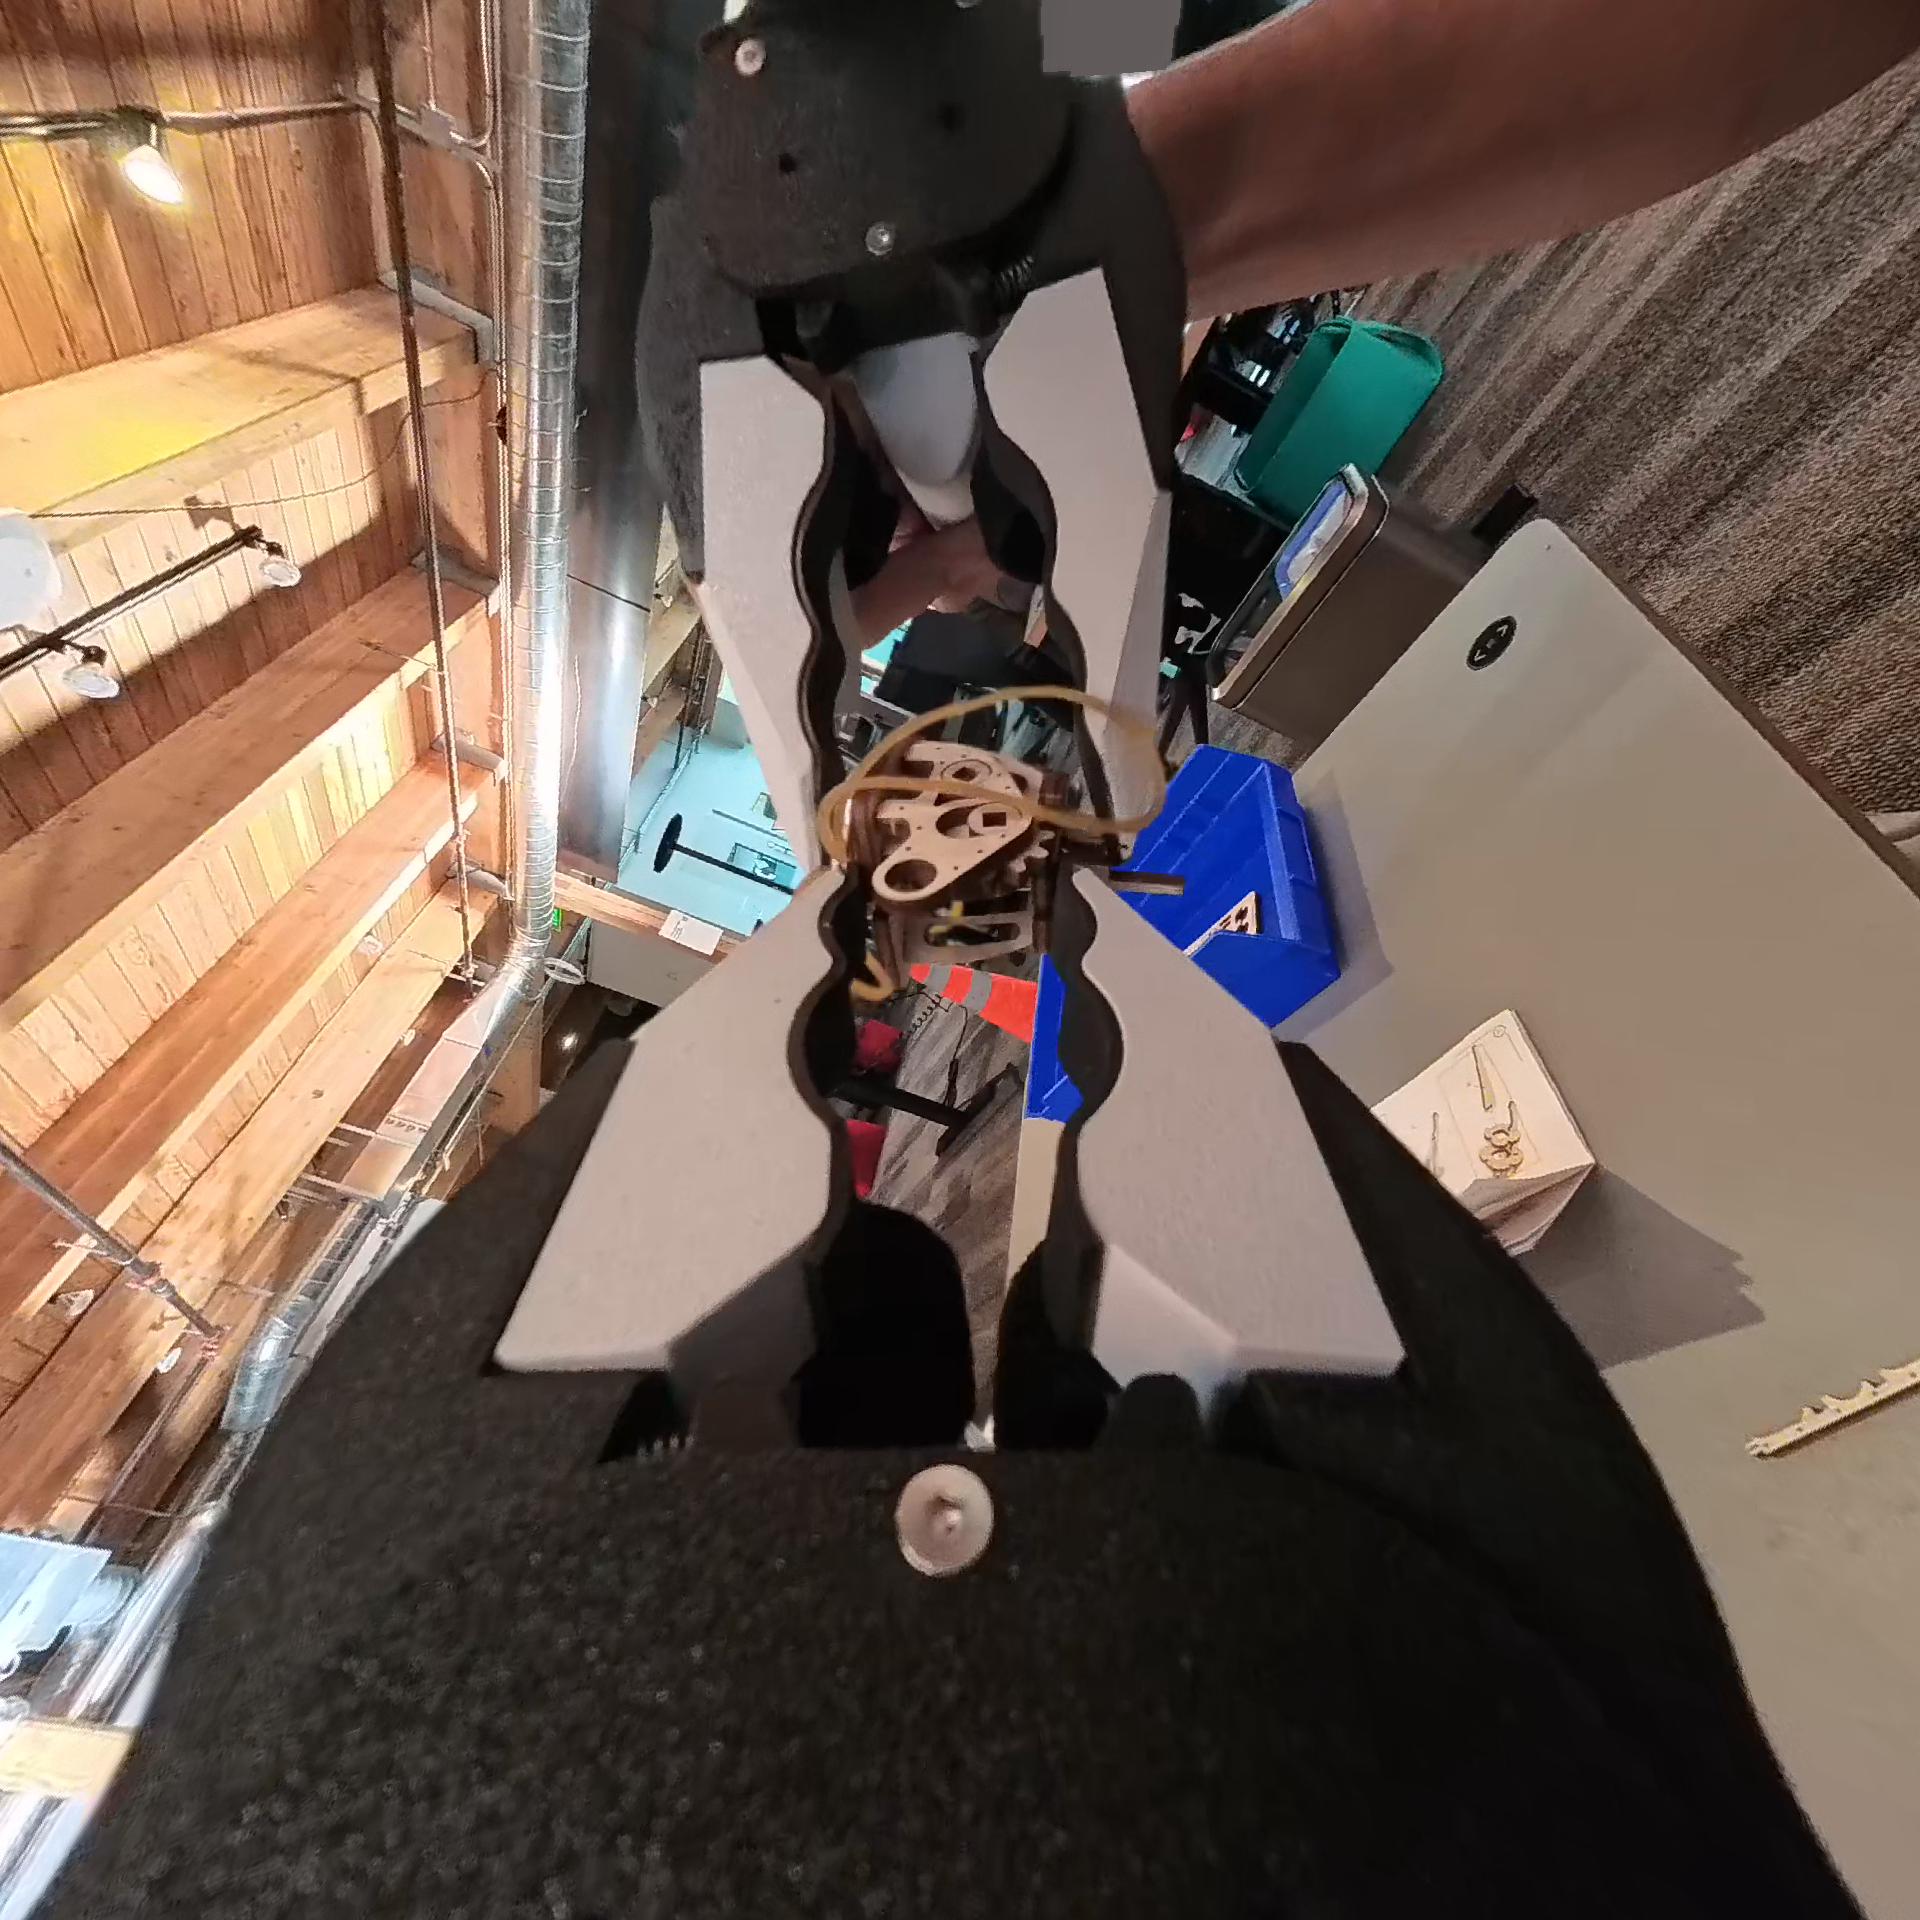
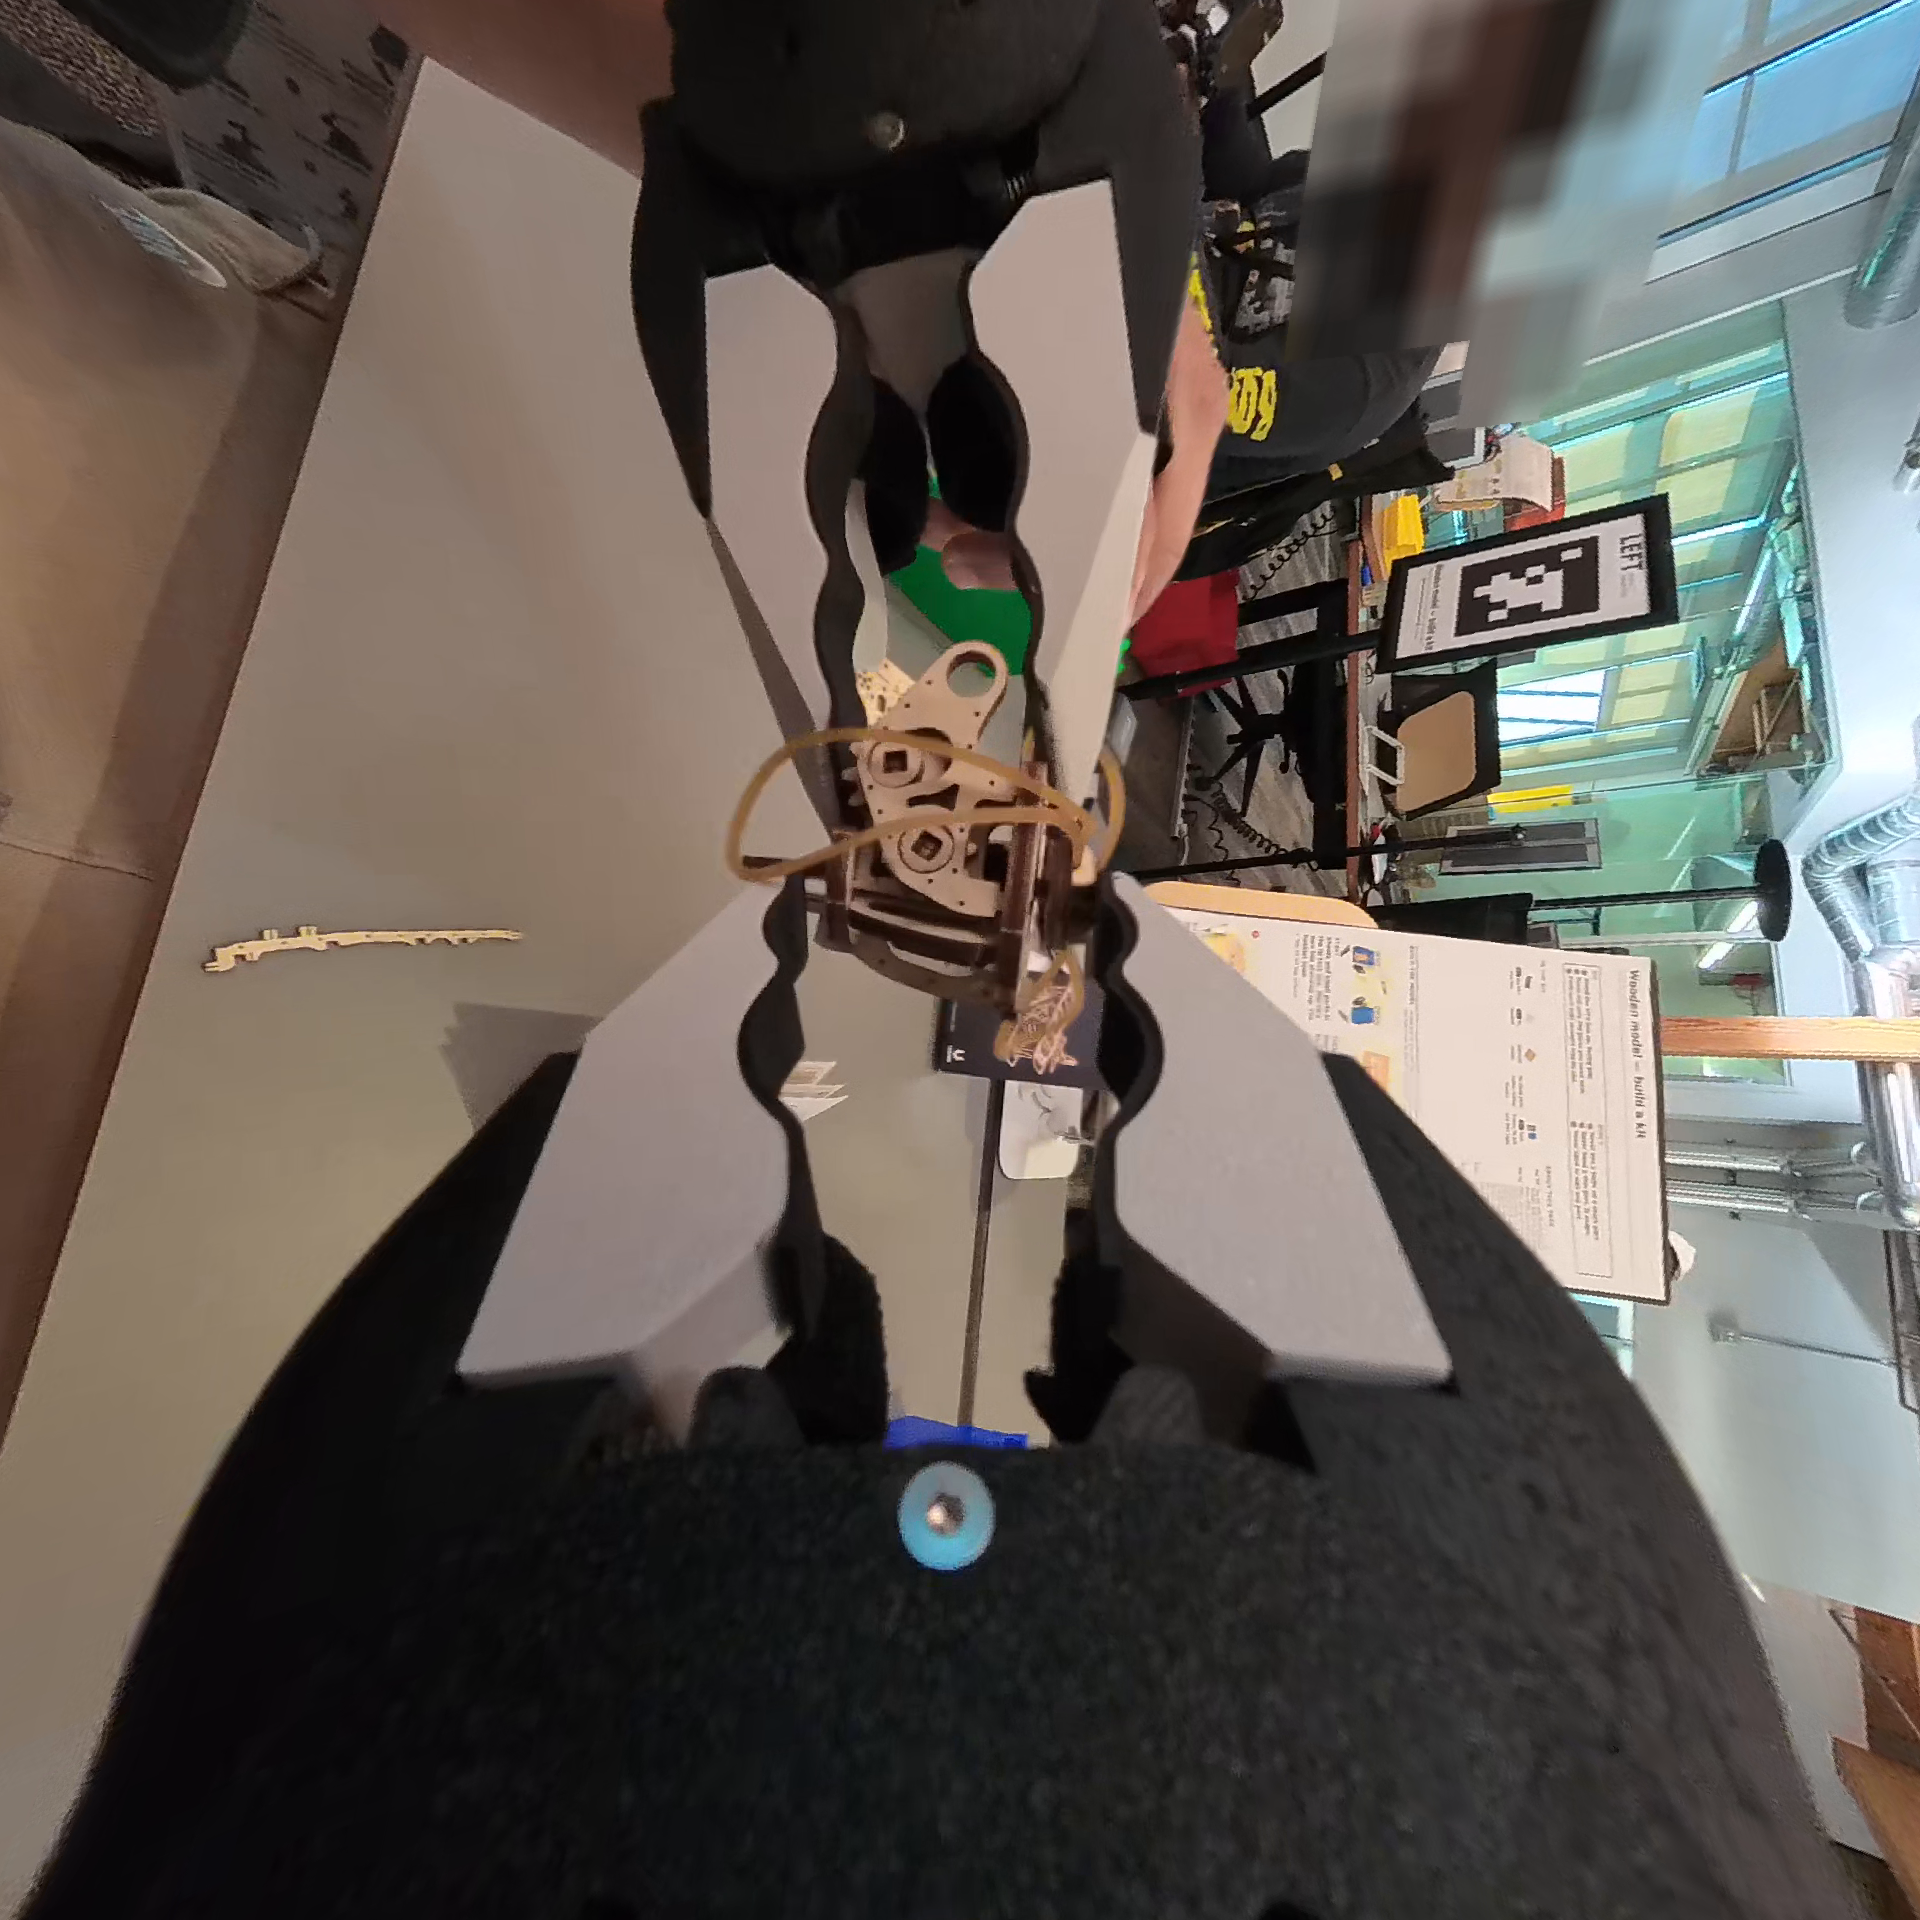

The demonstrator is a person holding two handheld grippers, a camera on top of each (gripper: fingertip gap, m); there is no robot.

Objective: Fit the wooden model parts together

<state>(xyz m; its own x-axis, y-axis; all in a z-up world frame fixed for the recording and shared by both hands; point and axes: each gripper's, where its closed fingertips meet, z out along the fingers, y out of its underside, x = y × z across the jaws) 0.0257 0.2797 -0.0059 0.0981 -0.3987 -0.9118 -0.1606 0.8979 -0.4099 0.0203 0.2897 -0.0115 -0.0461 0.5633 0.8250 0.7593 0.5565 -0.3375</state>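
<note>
Wooden model: the half-built wooden model [image 1: 961, 862] is being held up in the air between the two claws, clear of the counter [image 1: 1621, 935]; it is a small cluster of thin laser-cut plates, gears and a pierced lever arm.
Left claw: the left claw [image 1: 956, 894] is closing its tips onto the lower, darker frame of the model, gripping it from either side.
Right claw: the right claw [image 2: 940, 914] is meeting the same model tip to tip from the opposite side and appears to be pinching its frame too; the exact contact is partly hidden.
Rubber band: a loose tan rubber band [image 2: 914, 810] is looping around the upper plates and bulging out slack on both sides.
Handling: judged light, stiff and brittle; the thin ply would likely snap or pop its joints under a hard squeeze, and the band is springy enough to snag or tug a part free.
Where to hold: the boxy dark frame looks the safest hold, not the pale lever arm or the gears.
Long axis: the model's long axis is running roughly along the line between the two claws, and the lever arm with its round eye is pointing toward the left claw in the right wrist view.
Spare part: a notched wooden strip [image 2: 358, 945] is lying flat on the counter, well apart from the model.
</note>
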